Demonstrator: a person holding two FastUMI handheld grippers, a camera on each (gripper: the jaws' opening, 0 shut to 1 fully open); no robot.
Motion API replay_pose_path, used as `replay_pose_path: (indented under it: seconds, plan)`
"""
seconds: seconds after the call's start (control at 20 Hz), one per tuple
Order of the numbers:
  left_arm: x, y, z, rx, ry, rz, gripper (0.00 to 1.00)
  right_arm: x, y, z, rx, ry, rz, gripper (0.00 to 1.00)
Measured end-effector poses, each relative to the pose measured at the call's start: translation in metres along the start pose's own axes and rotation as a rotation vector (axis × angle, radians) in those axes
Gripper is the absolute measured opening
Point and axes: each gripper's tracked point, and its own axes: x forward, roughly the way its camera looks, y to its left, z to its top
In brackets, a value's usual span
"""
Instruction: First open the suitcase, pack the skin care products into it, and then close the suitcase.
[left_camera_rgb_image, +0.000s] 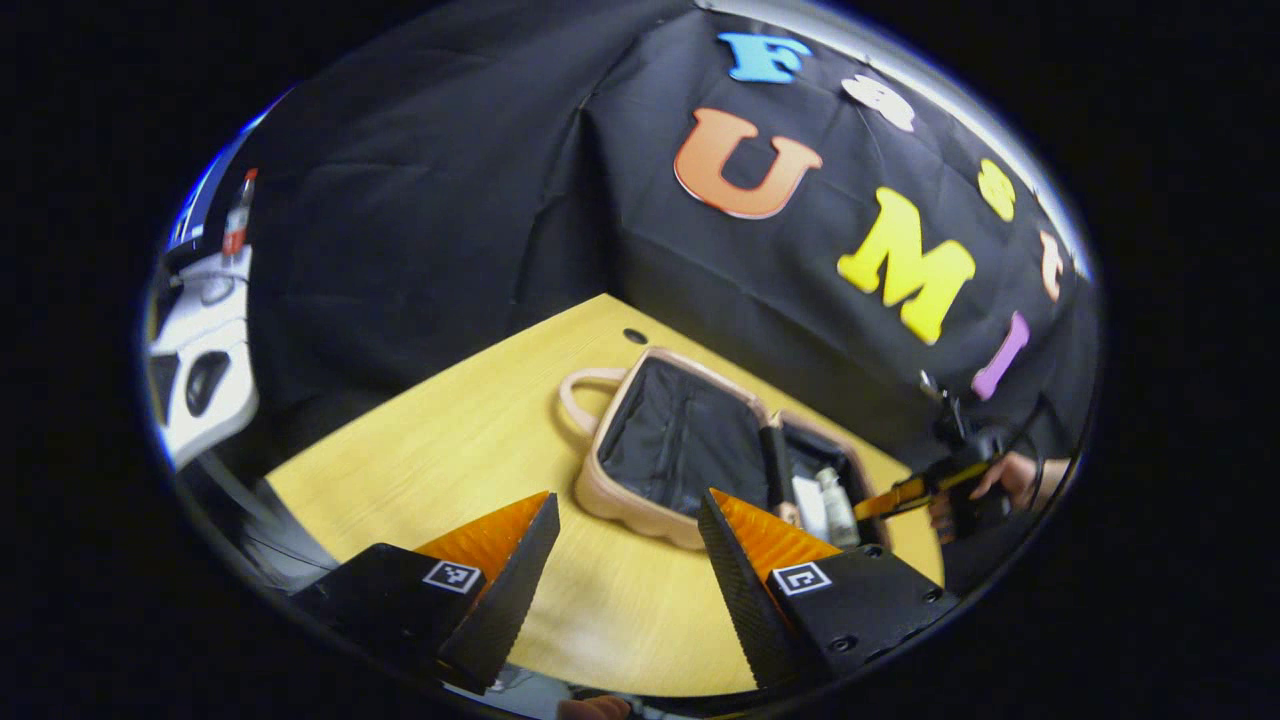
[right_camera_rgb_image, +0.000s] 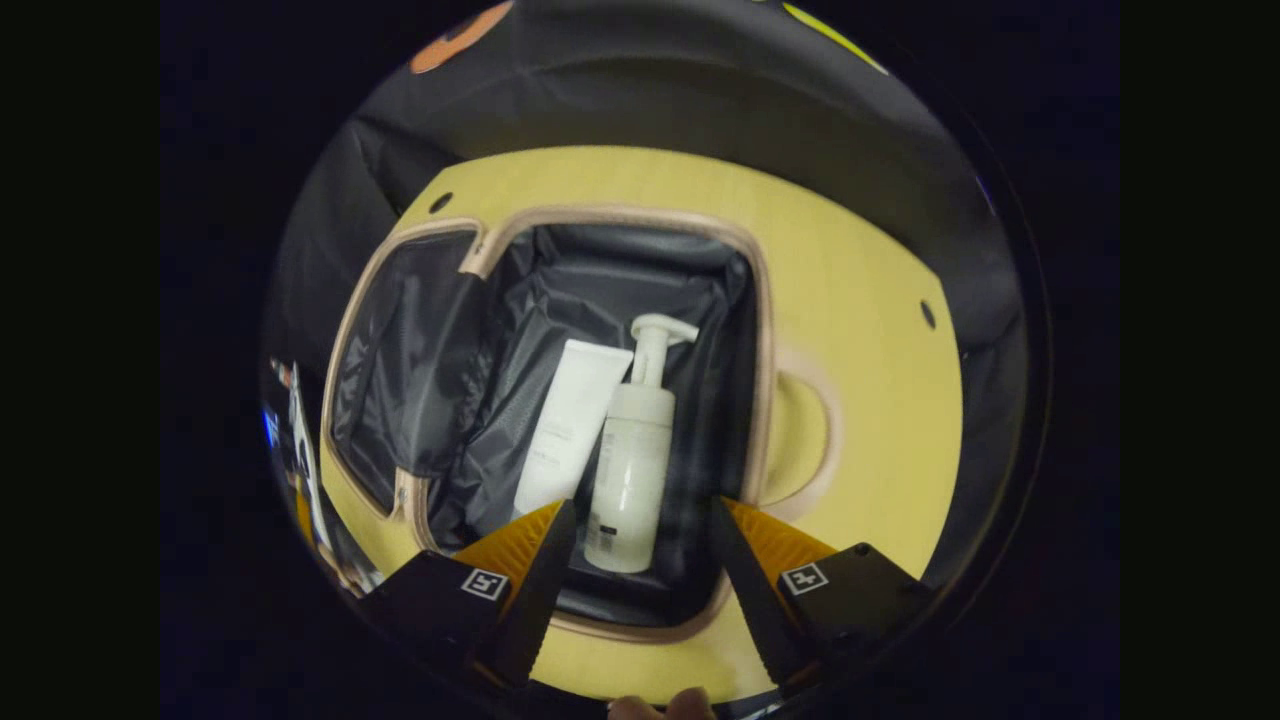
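A beige suitcase with black lining lies open on the yellow table. In the right gripper view its base half holds a white pump bottle and a white tube, lying side by side. The lid leans open at the left. My right gripper hovers open just above the bottle's bottom end, not touching it. My left gripper stands open over bare table, short of the suitcase. Far right in the left gripper view, the other gripper and a hand reach over the case.
Handles stick out of the suitcase. Small holes mark the tabletop. A white machine stands beyond the table's left edge. Black cloth walls close in the far sides of the table.
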Motion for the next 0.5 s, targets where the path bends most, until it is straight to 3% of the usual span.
replay_pose_path:
  seconds: [0.25, 0.4, 0.45, 0.5]
  plan:
    - [0.062, 0.029, 0.041, -0.314, -0.092, -0.151, 0.9, -0.074, -0.013, -0.002, -0.061, -0.207, -0.003, 0.8]
    - [0.098, 0.05, 0.05, -0.421, -0.107, -0.214, 0.9, -0.118, -0.019, -0.013, -0.05, -0.29, 0.029, 0.8]
    - [0.117, 0.061, 0.049, -0.469, -0.099, -0.214, 0.78, -0.131, -0.025, -0.016, -0.035, -0.312, 0.031, 0.8]
    - [0.126, 0.063, 0.049, -0.505, -0.089, -0.222, 0.89, -0.14, -0.03, -0.017, -0.028, -0.331, 0.025, 0.8]
